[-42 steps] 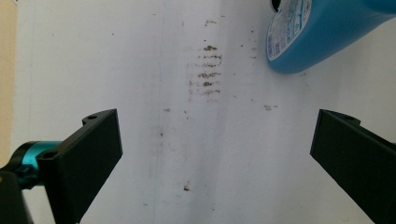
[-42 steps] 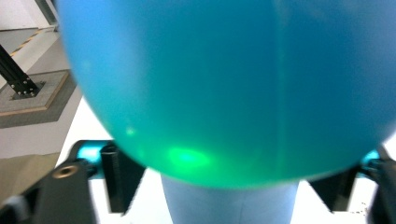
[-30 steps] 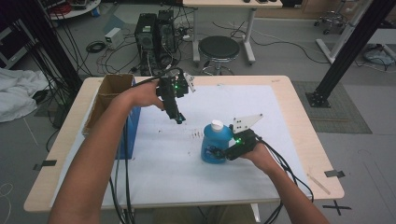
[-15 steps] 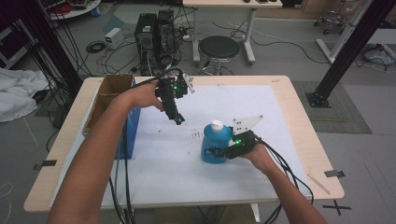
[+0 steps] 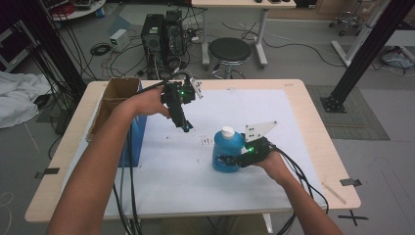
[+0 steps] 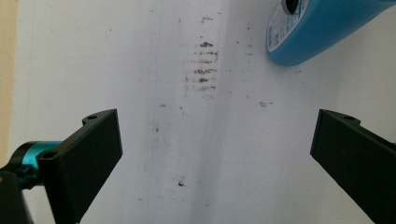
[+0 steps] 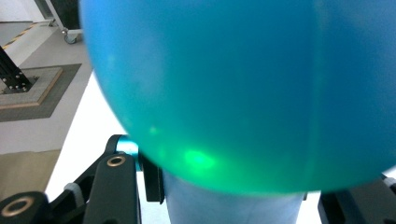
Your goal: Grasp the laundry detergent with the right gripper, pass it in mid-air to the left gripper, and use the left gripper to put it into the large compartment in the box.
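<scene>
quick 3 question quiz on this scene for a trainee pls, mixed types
1. True or false: the right gripper is shut on the blue bottle.
2. Which of these describes the left gripper? A) clamped on the bottle's white cap B) open, held above the white mat with nothing between its jaws C) resting inside the cardboard box
3. Fill in: the blue bottle stands ____ on the mat.

Key:
1. True. Its jaws have just been closing, and they now press on the bottle's lower body.
2. B
3. upright
</scene>
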`<state>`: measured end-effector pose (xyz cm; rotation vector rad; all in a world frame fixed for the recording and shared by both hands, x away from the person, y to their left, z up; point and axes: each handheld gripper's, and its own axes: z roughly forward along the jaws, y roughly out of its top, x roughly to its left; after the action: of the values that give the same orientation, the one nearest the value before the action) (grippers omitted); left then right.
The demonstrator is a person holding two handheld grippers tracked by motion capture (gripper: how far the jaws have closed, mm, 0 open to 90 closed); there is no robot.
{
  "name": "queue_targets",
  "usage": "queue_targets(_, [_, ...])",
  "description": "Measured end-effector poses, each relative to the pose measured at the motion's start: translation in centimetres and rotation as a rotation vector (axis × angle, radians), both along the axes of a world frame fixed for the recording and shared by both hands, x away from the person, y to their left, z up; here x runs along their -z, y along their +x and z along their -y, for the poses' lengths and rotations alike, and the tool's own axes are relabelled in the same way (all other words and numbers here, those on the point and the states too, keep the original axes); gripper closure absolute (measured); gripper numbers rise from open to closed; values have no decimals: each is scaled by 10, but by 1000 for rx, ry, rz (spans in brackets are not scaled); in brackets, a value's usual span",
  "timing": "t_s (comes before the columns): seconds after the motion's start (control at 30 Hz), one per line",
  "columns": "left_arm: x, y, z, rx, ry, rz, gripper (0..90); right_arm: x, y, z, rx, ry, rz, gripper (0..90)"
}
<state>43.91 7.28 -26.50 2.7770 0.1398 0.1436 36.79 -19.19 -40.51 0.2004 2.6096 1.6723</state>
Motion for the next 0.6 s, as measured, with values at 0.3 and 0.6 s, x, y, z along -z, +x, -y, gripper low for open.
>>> queue_targets(0.3, [-2,-8,3,11,9,-4,22,-21,-11,13,29,2,21,447])
queue_targets(0.6, [-6,-18,4,14,21,-22,22,-40,-20,27,49,25,26,448])
